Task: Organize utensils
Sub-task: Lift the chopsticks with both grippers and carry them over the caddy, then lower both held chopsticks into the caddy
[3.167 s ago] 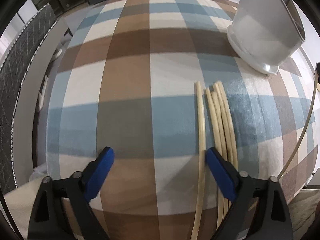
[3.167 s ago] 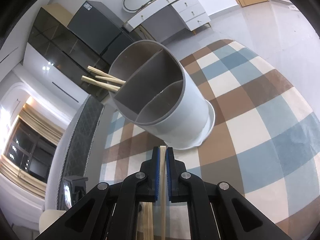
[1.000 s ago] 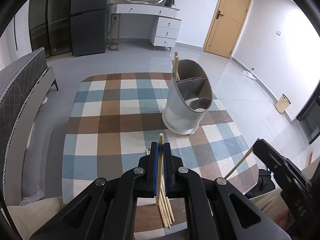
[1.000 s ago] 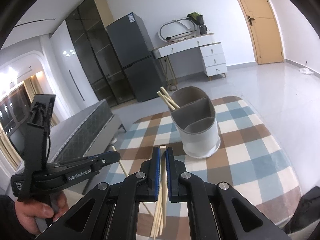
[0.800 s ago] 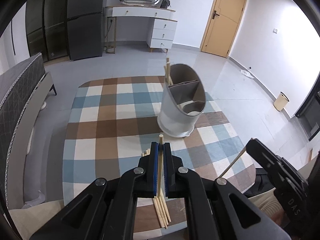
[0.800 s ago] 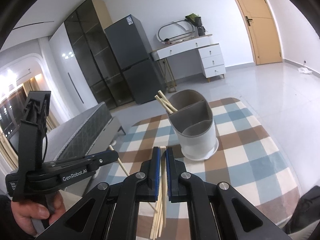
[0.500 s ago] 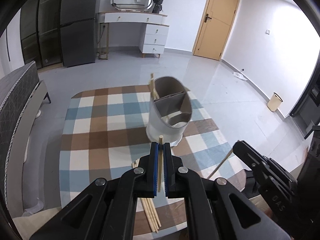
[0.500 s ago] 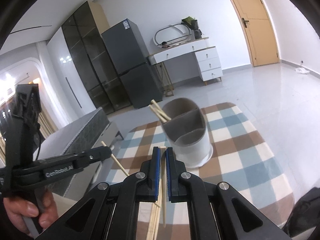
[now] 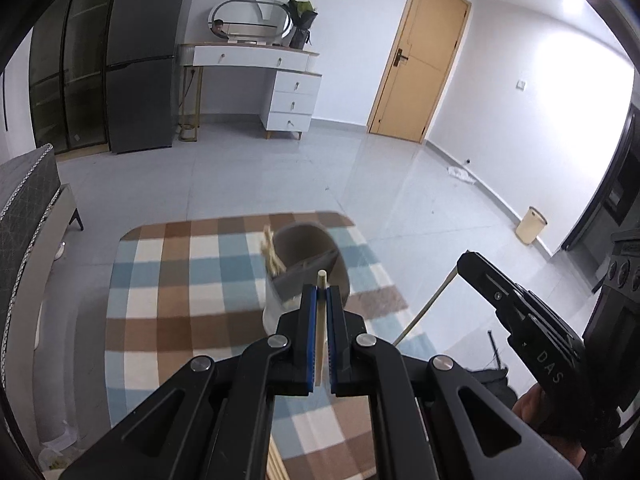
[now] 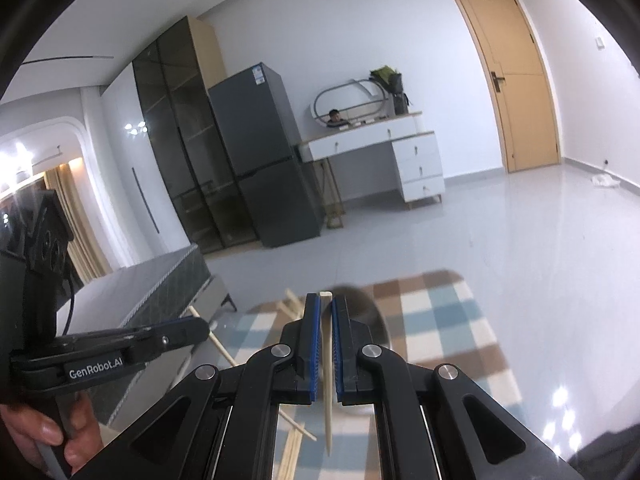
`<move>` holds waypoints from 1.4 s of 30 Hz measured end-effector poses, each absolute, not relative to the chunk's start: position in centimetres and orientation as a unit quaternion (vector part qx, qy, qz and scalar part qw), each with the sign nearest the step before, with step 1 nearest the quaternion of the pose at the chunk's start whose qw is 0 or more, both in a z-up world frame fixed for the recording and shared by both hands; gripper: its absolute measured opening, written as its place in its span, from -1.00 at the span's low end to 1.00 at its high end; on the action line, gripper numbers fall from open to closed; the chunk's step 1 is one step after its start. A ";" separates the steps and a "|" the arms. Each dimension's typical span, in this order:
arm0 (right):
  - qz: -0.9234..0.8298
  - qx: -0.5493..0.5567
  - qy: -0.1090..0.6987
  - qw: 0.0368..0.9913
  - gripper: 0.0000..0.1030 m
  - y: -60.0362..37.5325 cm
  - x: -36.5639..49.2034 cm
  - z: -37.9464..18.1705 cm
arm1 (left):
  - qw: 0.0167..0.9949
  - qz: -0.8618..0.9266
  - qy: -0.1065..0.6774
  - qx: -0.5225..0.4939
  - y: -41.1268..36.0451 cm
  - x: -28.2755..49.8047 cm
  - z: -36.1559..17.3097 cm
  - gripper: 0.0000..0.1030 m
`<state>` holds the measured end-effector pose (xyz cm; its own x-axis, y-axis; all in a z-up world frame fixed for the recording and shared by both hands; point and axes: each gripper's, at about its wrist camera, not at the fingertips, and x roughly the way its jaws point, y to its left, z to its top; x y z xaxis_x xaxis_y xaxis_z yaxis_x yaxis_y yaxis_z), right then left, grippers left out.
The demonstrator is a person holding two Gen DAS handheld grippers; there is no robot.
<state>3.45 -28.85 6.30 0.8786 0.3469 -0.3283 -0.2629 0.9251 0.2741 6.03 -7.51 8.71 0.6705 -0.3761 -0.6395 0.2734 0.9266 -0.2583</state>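
Two chopsticks are up in the air at once, one pinched in each tool. The left tool [image 9: 319, 312] is clamped shut on a chopstick [image 9: 319, 336], and the right tool [image 10: 326, 322] is clamped on another chopstick [image 10: 328, 380] whose thin end hangs down below the pads. Each stick is held only by a narrow pinch, so a quick swing could pivot it or let it slip out. The grey holder [image 9: 304, 268] sits below on the checked cloth of the surface [image 9: 168, 280], blurred, with a few chopsticks [image 9: 270, 256] already leaning in one section; a long stick coming in at a slant could catch its rim or divider, or tip it. More loose chopsticks [image 10: 294, 446] lie on the cloth near the edge. Around it: grey tiled floor, a dark fridge [image 9: 144, 60], a white dresser [image 9: 280, 80] and a wooden door [image 9: 420, 68].
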 end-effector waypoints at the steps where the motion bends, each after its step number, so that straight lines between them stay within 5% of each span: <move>1: 0.159 0.108 0.184 0.964 -0.90 -28.8 4.1 7.0 | 0.911 -0.180 0.364 -0.074 -7.5 6.4 8.9 -0.99; 20: 0.178 0.052 0.145 0.972 -0.90 -26.1 14.5 13.0 | 0.930 -0.189 0.306 -0.075 -7.3 15.2 13.4 -1.00; 42: 0.244 -0.065 0.172 0.952 -0.90 -22.4 17.5 7.2 | 0.910 -0.204 0.346 -0.104 -5.3 18.0 7.9 -0.99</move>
